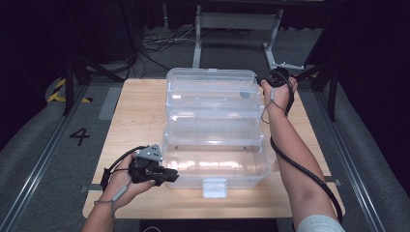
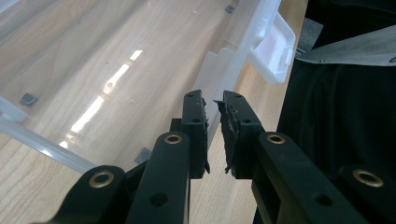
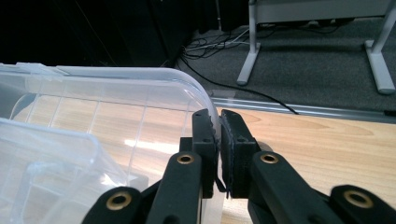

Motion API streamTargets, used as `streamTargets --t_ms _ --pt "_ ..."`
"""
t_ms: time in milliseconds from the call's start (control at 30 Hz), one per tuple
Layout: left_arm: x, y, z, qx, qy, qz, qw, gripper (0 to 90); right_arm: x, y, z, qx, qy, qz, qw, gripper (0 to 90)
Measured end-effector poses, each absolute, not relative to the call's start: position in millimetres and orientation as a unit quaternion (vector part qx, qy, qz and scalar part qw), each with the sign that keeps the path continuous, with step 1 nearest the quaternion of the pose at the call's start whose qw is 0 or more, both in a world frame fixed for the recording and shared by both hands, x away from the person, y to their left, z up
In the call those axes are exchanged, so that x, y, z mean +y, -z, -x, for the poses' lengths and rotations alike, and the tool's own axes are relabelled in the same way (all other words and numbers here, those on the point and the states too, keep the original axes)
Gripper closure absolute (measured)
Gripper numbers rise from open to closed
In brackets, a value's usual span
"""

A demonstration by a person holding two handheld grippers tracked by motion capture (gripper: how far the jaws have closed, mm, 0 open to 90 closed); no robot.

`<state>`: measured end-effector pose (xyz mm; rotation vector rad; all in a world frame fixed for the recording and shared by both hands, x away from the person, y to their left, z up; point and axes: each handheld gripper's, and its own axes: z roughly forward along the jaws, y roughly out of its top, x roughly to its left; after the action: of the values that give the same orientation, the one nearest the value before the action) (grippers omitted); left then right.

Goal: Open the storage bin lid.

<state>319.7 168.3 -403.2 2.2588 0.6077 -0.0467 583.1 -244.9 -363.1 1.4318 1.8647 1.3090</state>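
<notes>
A large clear plastic storage box with fold-out tiered trays [image 1: 212, 125] sits in the middle of a pale wooden counter [image 1: 135, 121], seen from above. The box is opened out: its trays step back toward twelve o'clock, its deep base lies toward six o'clock, and a small translucent latch [image 1: 214, 187] sits on the near wall.

The left hand-held gripper [image 1: 162, 174] is at about eight o'clock of the box, at the base's near left corner. In the left gripper view its jaws stand narrow, with the thin clear wall [image 2: 219, 98] running into the slim gap between them; the pads [image 2: 198, 126] look to sit on or just beside the wall.

The right hand-held gripper [image 1: 278, 77] is at about two o'clock, at the far right corner of the rearmost tier. In the right gripper view its jaws are nearly together and pinch the rounded clear rim [image 3: 205, 100] of that tier.

The box looks light and empty, but broad and awkward. Its thin walls will likely flex, and the glossy plastic may slip in the pads. The hinged tiers can swing, so lifting by one edge could fold or tip it. The firmest holds are probably the thickened rims and corners, one on each side, as both grippers are placed now. Squeezing hard may crack the rim.
</notes>
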Motion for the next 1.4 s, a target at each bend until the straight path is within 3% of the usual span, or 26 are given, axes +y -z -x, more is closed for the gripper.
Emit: streamTargets --t_ms 867,1200,1400 --pt "168 403 -321 0.242 0.026 -0.887 0.392 80.1 -247 383 -598 0.678 -0.474 -0.530 0.185 90.0" --pt "179 394 -324 0.255 0.012 -0.881 0.397 71.5 -256 368 -579 0.668 -0.496 -0.515 0.204 64.2" --pt "188 384 -332 0.259 0.005 -0.874 0.410 63.5 -266 355 -557 0.678 -0.504 -0.495 0.204 55.6"
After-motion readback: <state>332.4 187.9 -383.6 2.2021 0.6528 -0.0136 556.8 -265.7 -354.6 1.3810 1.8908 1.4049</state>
